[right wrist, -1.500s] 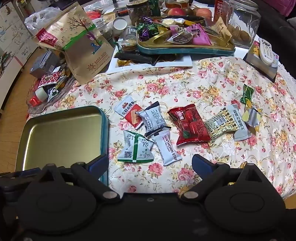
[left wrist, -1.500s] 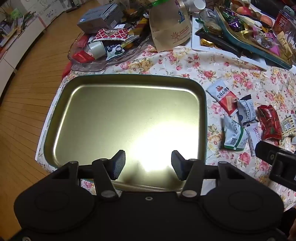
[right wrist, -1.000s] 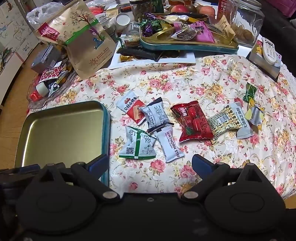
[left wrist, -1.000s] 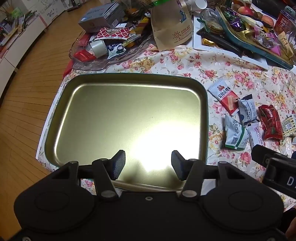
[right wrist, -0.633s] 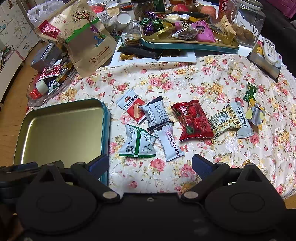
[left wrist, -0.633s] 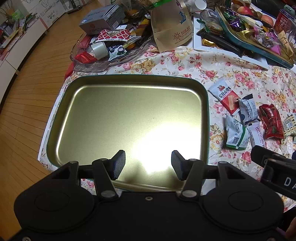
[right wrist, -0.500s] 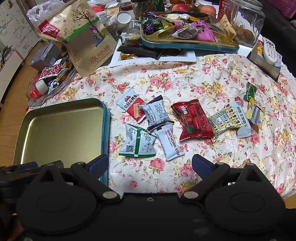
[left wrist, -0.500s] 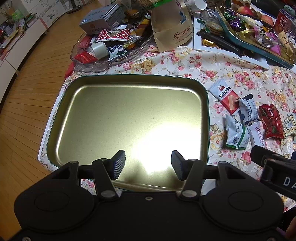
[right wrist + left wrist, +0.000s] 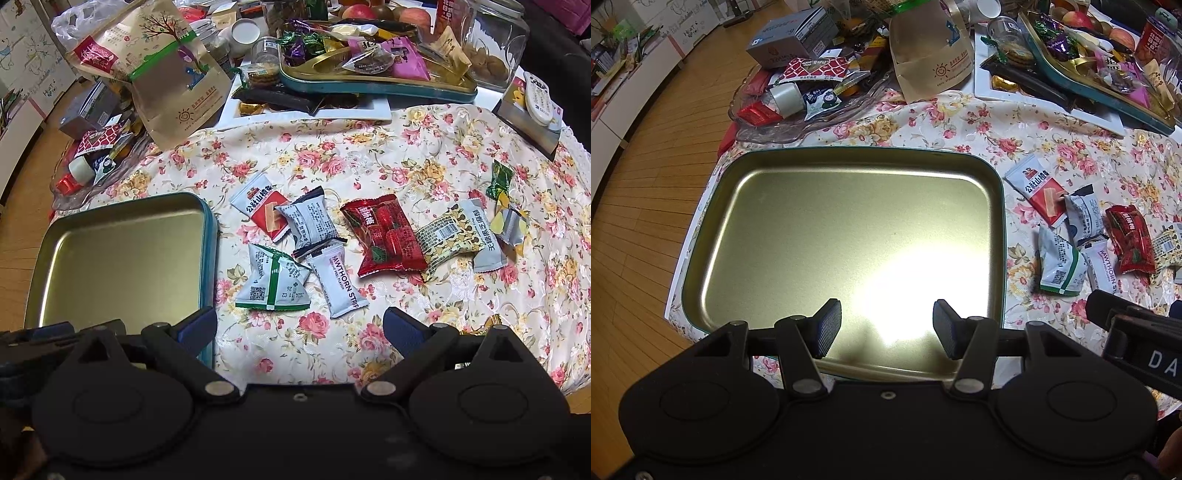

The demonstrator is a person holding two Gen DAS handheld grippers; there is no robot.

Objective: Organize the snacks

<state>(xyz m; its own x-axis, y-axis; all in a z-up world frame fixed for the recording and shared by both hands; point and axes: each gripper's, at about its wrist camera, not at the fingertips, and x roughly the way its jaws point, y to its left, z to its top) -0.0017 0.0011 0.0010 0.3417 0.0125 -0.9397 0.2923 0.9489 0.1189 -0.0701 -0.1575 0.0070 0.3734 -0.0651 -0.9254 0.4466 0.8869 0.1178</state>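
Note:
An empty gold tin tray with a teal rim (image 9: 997, 206) lies on the floral cloth; it also shows at the left in the right wrist view (image 9: 210, 236). Several wrapped snacks lie right of it: a white-and-green packet (image 9: 273, 282), a Hawthorn strip (image 9: 340, 280), a red packet (image 9: 386, 236), a red-and-white packet (image 9: 264, 208) and a yellow-black packet (image 9: 448, 240). My left gripper (image 9: 886, 328) is open and empty over the tray's near edge. My right gripper (image 9: 299, 328) is open and empty just before the white-and-green packet.
A full teal snack tray (image 9: 369, 86) on a white board, a paper bag (image 9: 173, 85), a glass jar (image 9: 487, 48) and a remote (image 9: 539, 98) crowd the back. A glass dish of clutter (image 9: 790, 107) stands beyond the tin. The table edge and wood floor (image 9: 635, 206) lie left.
Both grippers have drifted slightly forward over the table. Both stay open and empty; no snack has moved.

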